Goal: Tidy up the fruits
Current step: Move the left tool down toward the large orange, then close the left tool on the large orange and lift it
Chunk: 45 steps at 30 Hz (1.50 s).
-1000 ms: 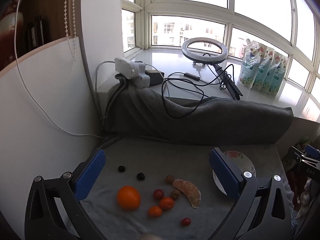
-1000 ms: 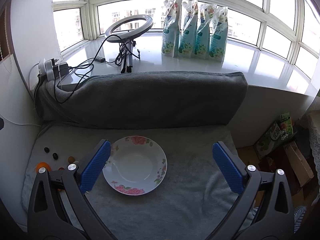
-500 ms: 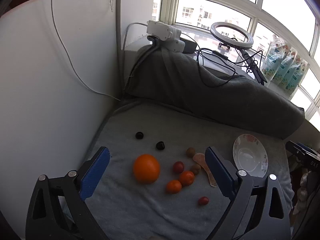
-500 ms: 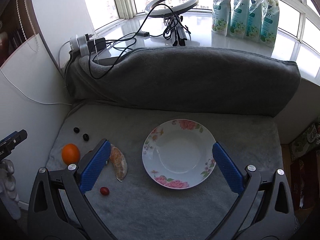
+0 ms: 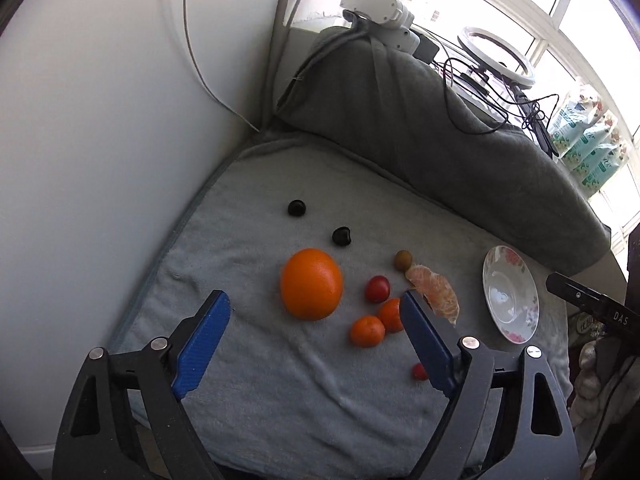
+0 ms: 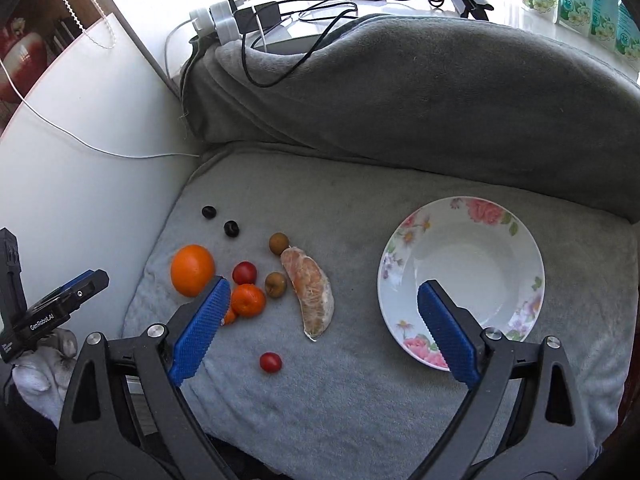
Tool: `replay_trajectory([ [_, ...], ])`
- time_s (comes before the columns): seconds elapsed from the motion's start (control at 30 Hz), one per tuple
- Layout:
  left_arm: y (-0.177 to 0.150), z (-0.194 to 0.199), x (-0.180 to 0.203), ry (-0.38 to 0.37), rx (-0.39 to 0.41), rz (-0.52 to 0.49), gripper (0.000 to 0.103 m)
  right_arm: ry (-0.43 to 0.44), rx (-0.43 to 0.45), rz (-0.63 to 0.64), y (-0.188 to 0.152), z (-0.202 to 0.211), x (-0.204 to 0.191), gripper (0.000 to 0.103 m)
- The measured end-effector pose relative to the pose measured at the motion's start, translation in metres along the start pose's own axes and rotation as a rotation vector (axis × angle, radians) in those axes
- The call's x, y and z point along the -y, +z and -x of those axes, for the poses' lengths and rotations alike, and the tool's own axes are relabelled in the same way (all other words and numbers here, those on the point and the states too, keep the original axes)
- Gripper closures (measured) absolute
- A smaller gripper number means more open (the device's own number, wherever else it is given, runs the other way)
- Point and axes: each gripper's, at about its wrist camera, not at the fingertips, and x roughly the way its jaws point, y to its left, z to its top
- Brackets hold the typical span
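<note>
Both grippers have dropped toward the towel since the earlier frames; fruit now fills each view, window mostly gone.

Left wrist: left gripper [image 5: 314,318] jaws apart and closing, nothing pinched; orange [image 5: 311,283] sits on the towel [image 5: 280,384] just ahead of the gap, two small oranges [image 5: 367,330] by the right pad, red tomato [image 5: 377,288] behind them. Peeled segment [image 5: 436,294] lies beyond the right finger; plate [image 5: 510,292] well right, bare. Right wrist: right gripper [image 6: 322,312] jaws wide, closing slightly, holding nothing; segment [image 6: 312,292] lies between the pads' lines, cherry tomato [image 6: 270,361] near it, right pad over the plate [image 6: 460,216] rim. Two dark fruits [image 6: 231,228] lie apart, upper left.
</note>
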Motion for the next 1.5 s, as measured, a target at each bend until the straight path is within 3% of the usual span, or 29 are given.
replay_trajectory([
  [0.27, -0.005, -0.029, -0.021, -0.087, -0.063, 0.075, 0.021, 0.143, -0.121, 0.028, 0.019, -0.056, -0.033, 0.006],
  [0.4, -0.005, -0.045, -0.025, -0.122, -0.095, 0.075, 0.021, 0.204, -0.189, 0.048, 0.024, -0.09, -0.053, 0.014],
  [0.67, -0.004, -0.077, -0.03, -0.183, -0.14, 0.063, 0.028, 0.289, -0.294, 0.046, 0.029, -0.148, -0.085, 0.014],
  [1.23, -0.005, -0.11, -0.035, -0.226, -0.184, 0.036, 0.033, 0.346, -0.402, 0.016, 0.032, -0.216, -0.117, 0.022],
  [1.5, -0.005, -0.12, -0.031, -0.24, -0.199, 0.019, 0.039, 0.362, -0.434, 0.019, 0.029, -0.224, -0.122, 0.027],
])
